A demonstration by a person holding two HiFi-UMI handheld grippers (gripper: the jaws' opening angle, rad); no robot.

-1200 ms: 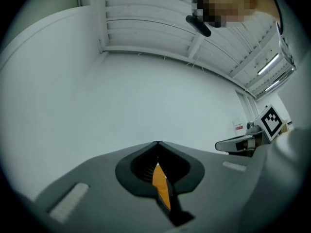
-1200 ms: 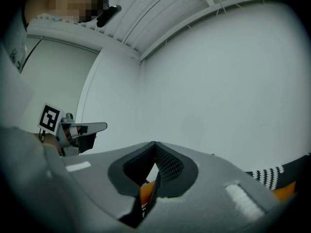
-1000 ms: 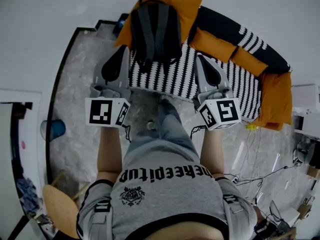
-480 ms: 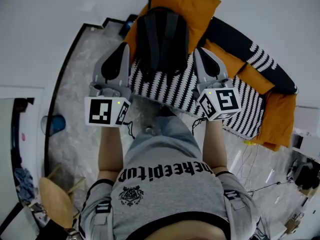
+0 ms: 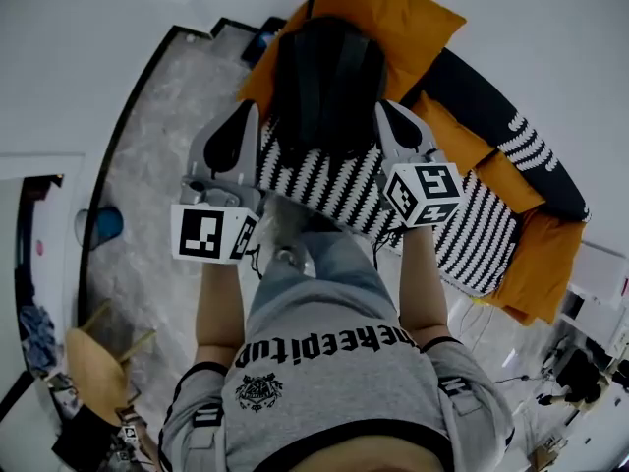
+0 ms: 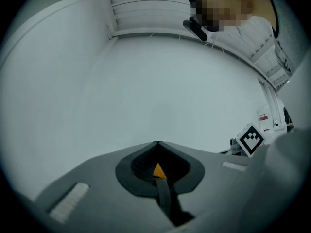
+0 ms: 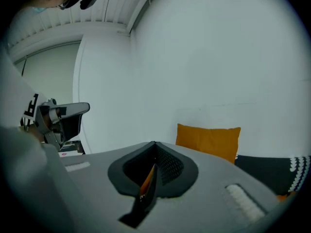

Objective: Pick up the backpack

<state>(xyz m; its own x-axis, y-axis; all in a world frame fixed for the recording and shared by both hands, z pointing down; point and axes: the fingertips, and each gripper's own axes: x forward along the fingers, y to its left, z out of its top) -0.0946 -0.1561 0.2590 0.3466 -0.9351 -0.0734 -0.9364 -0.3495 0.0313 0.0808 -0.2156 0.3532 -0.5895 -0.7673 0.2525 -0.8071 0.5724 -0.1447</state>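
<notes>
A black backpack (image 5: 329, 77) stands upright on the striped sofa seat (image 5: 339, 185), leaning against an orange cushion (image 5: 393, 18). My left gripper (image 5: 252, 108) is beside the backpack's left edge and my right gripper (image 5: 385, 106) beside its right edge, both apart from it. In the left gripper view the left gripper (image 6: 156, 143) has its jaws together, nothing held, facing the white wall. The right gripper (image 7: 154, 142) is also shut and empty, with the orange cushion (image 7: 209, 140) just beyond it.
The sofa's black back (image 5: 491, 96) curves off to the right with more orange cushions (image 5: 536, 264). A blue object (image 5: 98, 226) and a wooden stool (image 5: 98, 372) stand on the marble floor at the left. Cables (image 5: 521, 362) lie at the right.
Both grippers have moved forward over the sofa's front edge and now flank the backpack. Both stayed shut.
</notes>
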